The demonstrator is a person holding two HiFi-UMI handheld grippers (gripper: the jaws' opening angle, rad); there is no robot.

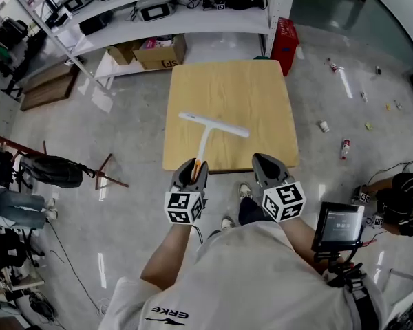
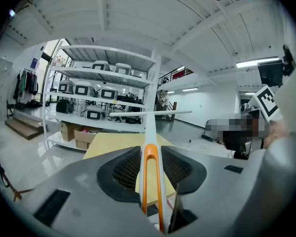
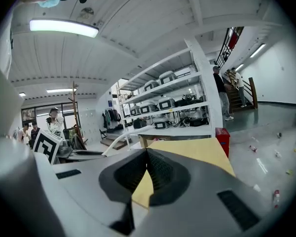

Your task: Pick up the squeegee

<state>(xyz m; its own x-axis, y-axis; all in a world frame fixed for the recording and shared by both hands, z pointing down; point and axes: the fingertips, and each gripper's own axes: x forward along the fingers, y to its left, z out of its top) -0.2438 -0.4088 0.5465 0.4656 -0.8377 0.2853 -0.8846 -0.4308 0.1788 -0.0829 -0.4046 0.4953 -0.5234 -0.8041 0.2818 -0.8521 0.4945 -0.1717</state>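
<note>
The squeegee [image 1: 212, 126] is white, with a long T-shaped blade and an orange-backed handle. It hangs over the near half of the square wooden table [image 1: 261, 88], blade end away from me. My left gripper [image 1: 195, 172] is shut on the handle end. In the left gripper view the handle [image 2: 150, 132] runs straight out between the dark pads [image 2: 123, 169] to the blade [image 2: 138, 114]. My right gripper [image 1: 265, 165] hovers beside it at the table's near edge, its jaws meeting at the tips [image 3: 147, 151] with nothing between them.
White shelving [image 1: 193, 19] with equipment stands behind the table, with cardboard boxes [image 1: 158, 50] and a red crate [image 1: 284, 41] at its foot. A tablet on a stand [image 1: 337, 227] and a seated person [image 1: 406, 198] are at my right. Small litter dots the floor to the right.
</note>
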